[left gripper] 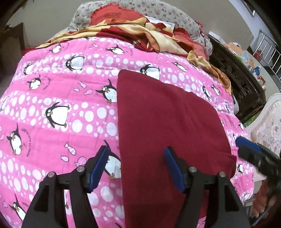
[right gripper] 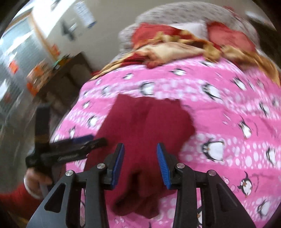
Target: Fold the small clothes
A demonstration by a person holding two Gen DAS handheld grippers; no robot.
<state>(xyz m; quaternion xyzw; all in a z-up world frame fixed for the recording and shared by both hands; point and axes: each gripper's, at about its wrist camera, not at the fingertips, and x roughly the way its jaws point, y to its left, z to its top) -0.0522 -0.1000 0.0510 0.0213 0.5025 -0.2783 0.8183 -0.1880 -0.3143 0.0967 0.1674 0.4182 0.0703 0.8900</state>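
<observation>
Two hand-held grippers hang over a bed, and neither one pinches anything. Nearest in the left wrist view, the left gripper (left gripper: 137, 166) stands with its blue pads spread wide; the left edge of a dark red garment (left gripper: 166, 122) lies on the bed beneath the gap, and the pads do not press on it. In the right wrist view, which is blurred, the right gripper (right gripper: 140, 163) has its jaws parted too, with the same garment (right gripper: 145, 131) lying below and beyond them, untouched by the pads as far as the blur allows.

That garment lies fairly flat on a pink quilt (left gripper: 61, 108) printed with penguins and white dots; its near end looks bunched in the right wrist view. A hand (right gripper: 35, 182) with a red sleeve grips the handle of the left gripper at the left of that view.

Farther back, a rumpled red and cream blanket (left gripper: 140, 33) lies across the head of the bed, against flowered grey pillows (left gripper: 158, 10). Dark carved furniture (left gripper: 242, 84) stands beside the bed on the right of the left wrist view.
</observation>
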